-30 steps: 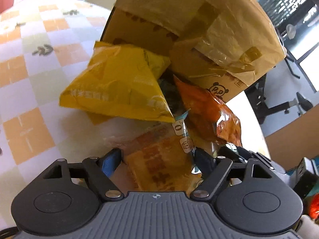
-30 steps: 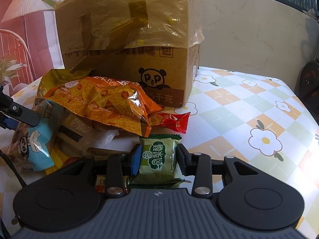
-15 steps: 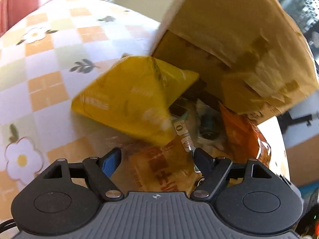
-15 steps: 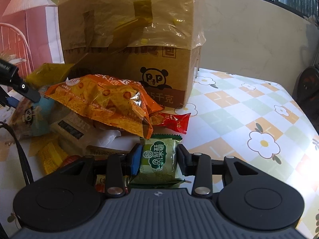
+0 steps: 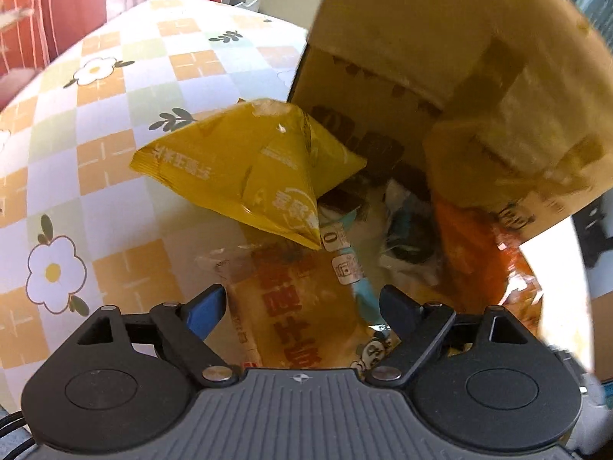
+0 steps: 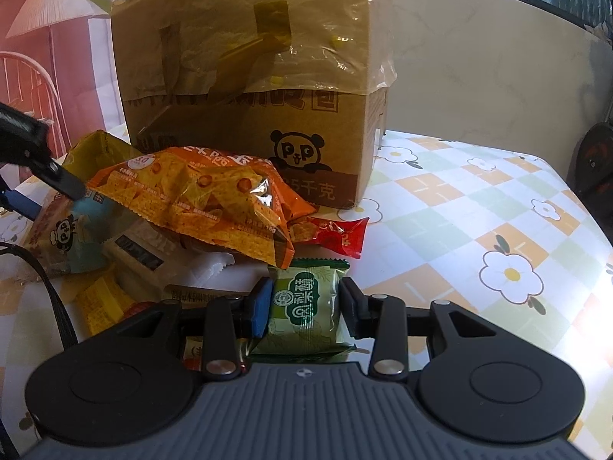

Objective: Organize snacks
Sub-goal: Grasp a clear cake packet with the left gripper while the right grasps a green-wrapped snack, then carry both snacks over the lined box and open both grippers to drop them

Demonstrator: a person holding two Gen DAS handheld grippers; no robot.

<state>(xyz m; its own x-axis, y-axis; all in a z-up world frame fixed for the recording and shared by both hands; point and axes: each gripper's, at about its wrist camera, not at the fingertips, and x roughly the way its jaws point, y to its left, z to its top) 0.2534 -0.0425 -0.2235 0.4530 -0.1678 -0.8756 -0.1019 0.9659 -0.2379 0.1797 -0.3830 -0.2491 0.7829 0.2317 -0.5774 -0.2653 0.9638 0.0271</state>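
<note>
Brown corrugated cardboard box point(image 6: 249, 88), printed with a panda logo and patched with tape and plastic film, stands on the desk point(image 6: 479, 207), which is covered by a checked cloth with white flowers. A heap of snack packets lies against the box's near face, toward the left part of the desk as seen from the right wrist view.

Right hand-held gripper point(image 6: 304, 308): jaws closed on a green snack packet point(image 6: 304, 306), the blue pad on its left side and the black pad on its right, both pressing its edges. The packet sits at the front of the heap, just before an orange chip bag point(image 6: 199, 203), which lies on top of the pile. A small red packet point(image 6: 337, 235) lies touching the orange bag's right end, near the box's front corner.

Left hand-held gripper point(image 5: 302, 306): jaws wide apart and just now opening further. An orange-printed clear biscuit packet point(image 5: 295, 306) lies between the fingers, with a gap showing at each side, so it is not clamped. A yellow pyramid-shaped bag point(image 5: 245, 165) rests just beyond it, leaning at the box's corner. In the right wrist view this gripper's black finger point(image 6: 57, 180) reaches in from the left edge over a light-blue panda packet point(image 6: 76, 237).
</note>
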